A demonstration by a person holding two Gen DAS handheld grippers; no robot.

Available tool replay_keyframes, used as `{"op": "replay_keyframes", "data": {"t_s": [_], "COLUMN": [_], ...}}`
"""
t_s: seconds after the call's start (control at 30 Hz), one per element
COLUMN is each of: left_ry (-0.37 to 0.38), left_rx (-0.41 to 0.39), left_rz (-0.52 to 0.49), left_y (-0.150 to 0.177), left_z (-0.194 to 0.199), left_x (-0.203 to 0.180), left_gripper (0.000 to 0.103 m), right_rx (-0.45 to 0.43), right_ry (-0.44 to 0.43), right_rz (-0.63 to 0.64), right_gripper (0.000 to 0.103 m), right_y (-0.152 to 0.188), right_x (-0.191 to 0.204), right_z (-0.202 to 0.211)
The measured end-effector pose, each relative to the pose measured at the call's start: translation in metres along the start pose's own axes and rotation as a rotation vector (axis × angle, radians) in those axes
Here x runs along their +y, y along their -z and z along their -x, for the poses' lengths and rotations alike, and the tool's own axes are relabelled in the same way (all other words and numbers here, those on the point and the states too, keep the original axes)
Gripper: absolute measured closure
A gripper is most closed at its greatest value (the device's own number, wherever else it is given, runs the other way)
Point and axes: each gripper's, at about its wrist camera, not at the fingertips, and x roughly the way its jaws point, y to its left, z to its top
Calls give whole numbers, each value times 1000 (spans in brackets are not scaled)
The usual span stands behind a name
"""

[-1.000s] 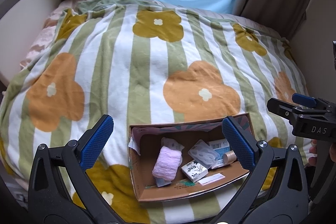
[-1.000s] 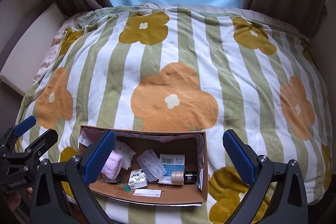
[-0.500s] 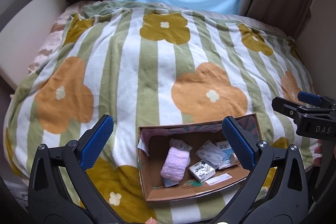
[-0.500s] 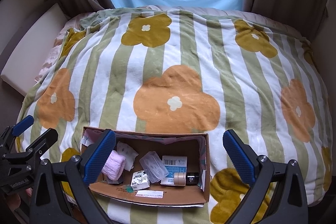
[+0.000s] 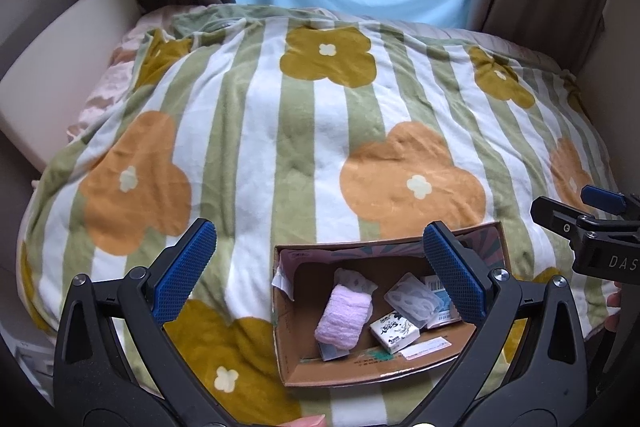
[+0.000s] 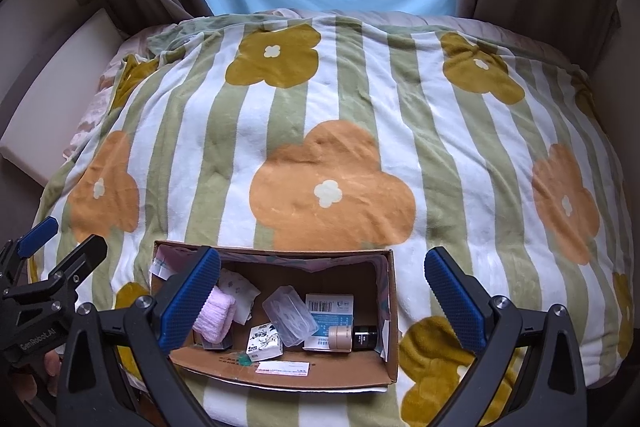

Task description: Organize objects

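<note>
On blanket [image 6: 328, 99] | one box [image 6: 280, 373] | both grippers, left [image 5: 320, 275] and right [image 6: 324, 291], agape, empty

A cardboard box [image 6: 390, 311] sits on the blanket's [image 6: 340, 99] near edge; a towel roll [image 6: 214, 319] lies in its left end.

You can read "DAS" in pale letters on the right gripper [image 5: 600, 223] body, seen to the right of the cardboard box [image 5: 288, 311]. "GenRobot.AI" stands on the left gripper [image 6: 60, 243] body, left of that box. Print on the packets inside the box is too small to read.
</note>
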Motion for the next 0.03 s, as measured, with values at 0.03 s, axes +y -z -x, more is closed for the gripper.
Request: {"op": "replay_keyframes", "data": {"t_s": [0.03], "left_ry": [1], "left_rx": [-1], "left_rz": [2], "left_y": [0], "left_z": [0], "left_x": [1], "left_gripper": [0], "right_rx": [0], "right_ry": [1], "right_rz": [-1], "right_gripper": [1], "right_y": [0], "right_x": [-1], "right_z": [0]}}
